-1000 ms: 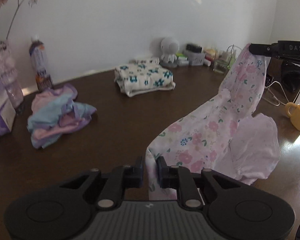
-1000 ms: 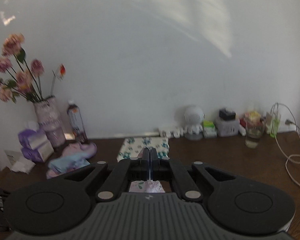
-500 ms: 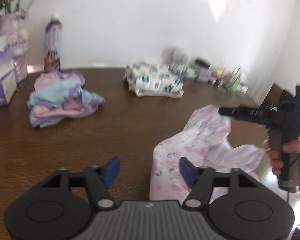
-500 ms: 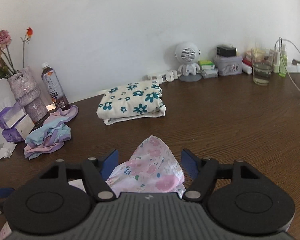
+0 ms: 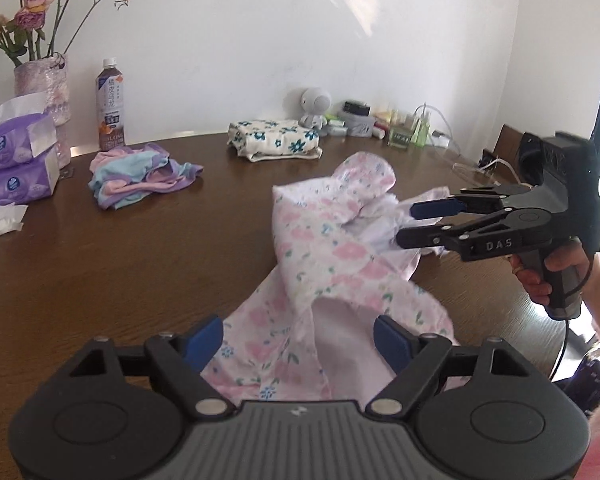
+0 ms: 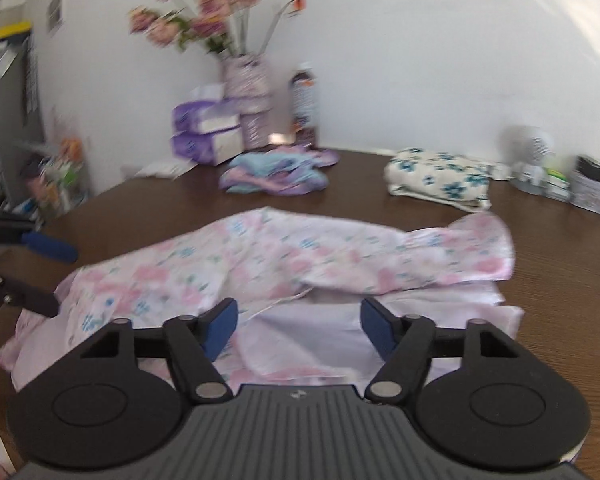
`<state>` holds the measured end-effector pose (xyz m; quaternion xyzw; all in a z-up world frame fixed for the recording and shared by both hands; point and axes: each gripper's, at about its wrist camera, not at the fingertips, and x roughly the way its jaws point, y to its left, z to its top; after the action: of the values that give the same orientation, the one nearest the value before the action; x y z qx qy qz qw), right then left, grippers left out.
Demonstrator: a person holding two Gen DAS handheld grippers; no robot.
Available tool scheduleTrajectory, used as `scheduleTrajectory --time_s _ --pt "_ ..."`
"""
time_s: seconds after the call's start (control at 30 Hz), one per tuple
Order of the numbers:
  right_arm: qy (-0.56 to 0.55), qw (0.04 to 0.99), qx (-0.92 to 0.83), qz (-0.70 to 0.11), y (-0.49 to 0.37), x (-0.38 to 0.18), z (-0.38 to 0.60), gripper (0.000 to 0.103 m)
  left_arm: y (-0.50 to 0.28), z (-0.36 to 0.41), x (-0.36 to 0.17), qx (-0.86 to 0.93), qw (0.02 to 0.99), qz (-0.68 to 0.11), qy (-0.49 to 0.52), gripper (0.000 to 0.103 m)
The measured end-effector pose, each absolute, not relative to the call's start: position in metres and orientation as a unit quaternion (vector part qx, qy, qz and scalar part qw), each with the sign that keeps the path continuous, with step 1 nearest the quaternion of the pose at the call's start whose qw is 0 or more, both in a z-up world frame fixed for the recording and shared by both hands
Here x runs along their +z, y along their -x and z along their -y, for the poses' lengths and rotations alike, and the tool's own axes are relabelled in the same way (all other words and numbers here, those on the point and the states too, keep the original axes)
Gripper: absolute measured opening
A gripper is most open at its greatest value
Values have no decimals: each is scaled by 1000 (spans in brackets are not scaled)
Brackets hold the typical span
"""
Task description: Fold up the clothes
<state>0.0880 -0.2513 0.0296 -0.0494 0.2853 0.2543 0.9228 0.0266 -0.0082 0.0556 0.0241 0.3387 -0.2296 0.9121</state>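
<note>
Bright daylight, fisheye-bent edges, motion blur in right view.

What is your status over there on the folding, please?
Left tongs open, right tongs open. Pink garment lying crumpled on table, unfolded, neither holding it. Nothing in the way.

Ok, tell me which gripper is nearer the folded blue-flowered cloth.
Right. The right gripper reaches over the pink garment's far end toward the cloth; the left gripper is at the near end.
</note>
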Motion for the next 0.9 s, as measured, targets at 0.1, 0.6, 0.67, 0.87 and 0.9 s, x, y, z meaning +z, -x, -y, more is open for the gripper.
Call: scheduleTrajectory --time_s 0.1,0.6,0.67,0.87,0.9 --pt "50 908 272 -315 -98 18 232 34 -30 14 46 -224 910 -347 -38 50" --pt "-180 942 232 -165 -55 142 364 0 -11 -46 130 -135 968 -213 -9 2" --pt "-181 947 228 -139 -41 161 375 0 -5 -47 146 -128 973 -190 -17 2" --pt "-145 959 199 -141 -28 170 378 0 -6 -7 130 -217 948 -233 -2 28" --pt "-145 958 196 -149 -27 164 377 0 -9 4 122 -235 940 -247 1 38"
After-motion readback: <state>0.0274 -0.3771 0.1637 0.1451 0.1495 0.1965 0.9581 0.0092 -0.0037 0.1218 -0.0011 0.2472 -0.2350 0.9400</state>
